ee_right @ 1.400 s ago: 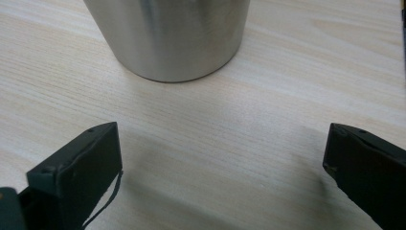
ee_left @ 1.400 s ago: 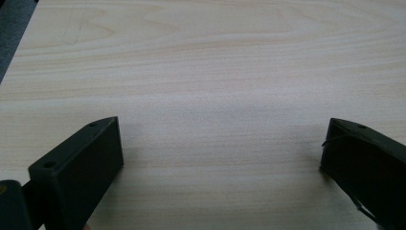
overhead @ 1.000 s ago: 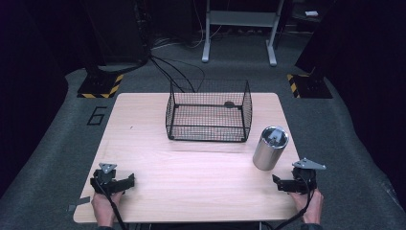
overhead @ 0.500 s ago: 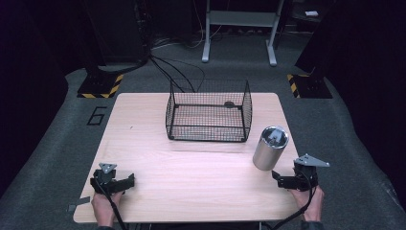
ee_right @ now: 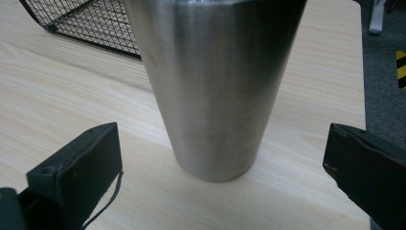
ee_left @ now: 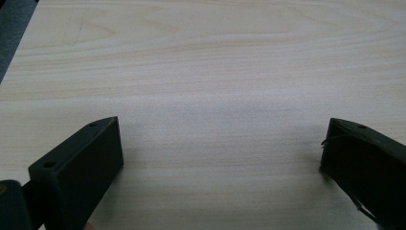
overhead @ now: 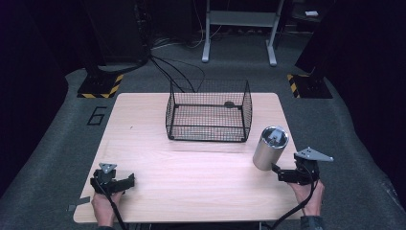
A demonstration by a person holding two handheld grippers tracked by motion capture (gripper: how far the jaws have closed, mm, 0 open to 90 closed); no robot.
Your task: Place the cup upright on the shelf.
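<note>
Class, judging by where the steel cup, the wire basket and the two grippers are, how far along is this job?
Nothing looks done: the steel cup stands upright on the table, outside the wire basket. In hand: the right gripper is open, its jaws either side of the cup, not touching. The left gripper rests open over bare wood. Probably left: gripping the cup and moving it, perhaps to the basket.

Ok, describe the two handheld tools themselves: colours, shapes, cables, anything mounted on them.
Both are black. The left tool has two blocky, flat-sided black jaws with small holes on top, a small grey plate above its body and a black cable trailing back past the person's left hand. The right tool has the same jaws, a larger grey three-cornered plate and a black cable looping past the right hand.
</note>
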